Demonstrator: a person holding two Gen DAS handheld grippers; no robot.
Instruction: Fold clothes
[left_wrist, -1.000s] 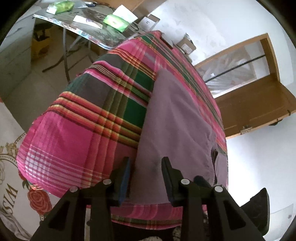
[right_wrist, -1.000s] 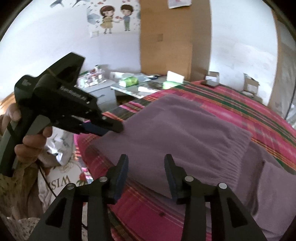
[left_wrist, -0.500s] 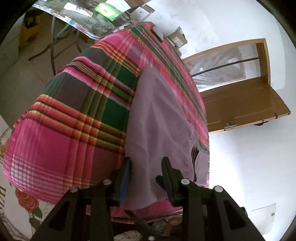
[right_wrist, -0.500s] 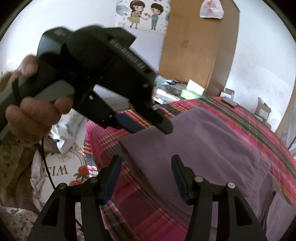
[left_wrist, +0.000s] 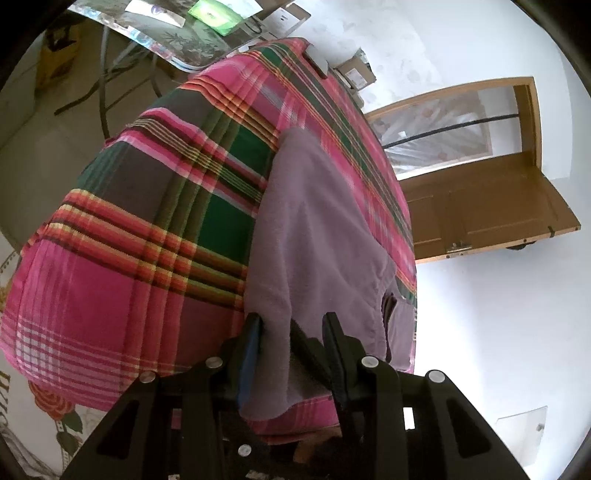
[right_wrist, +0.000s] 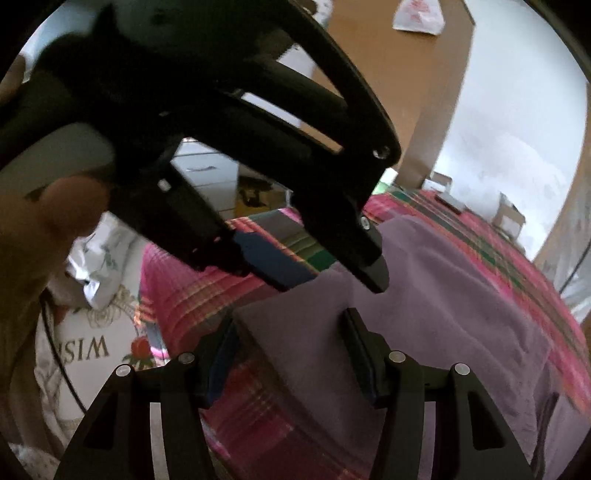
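Now the right gripper (right_wrist: 290, 354) sits closer to the left gripper (right_wrist: 332, 275) than a second ago: in the right wrist view the left tool has grown from a small shape at the left edge to a dark mass filling the upper left, with a hand (right_wrist: 40, 236) blurred behind it. Right jaws stand wider than before, released, nothing pressed between them; the near corner of the purple sweater (right_wrist: 424, 314) lies between and just beyond its fingers, on the pink plaid bedspread (right_wrist: 192, 291).

Left wrist view: framing has tilted, the table (left_wrist: 162, 40) now cut by the top edge. The left gripper (left_wrist: 291, 334) has the purple sweater (left_wrist: 314, 229) near edge between its jaws; a fold of cloth rises against the blue pad of one finger (left_wrist: 249, 354). Cannot tell whether both pads bear on it. Sweater otherwise lies flat along the bedspread (left_wrist: 129, 229), running away toward the wooden door (left_wrist: 487, 206).
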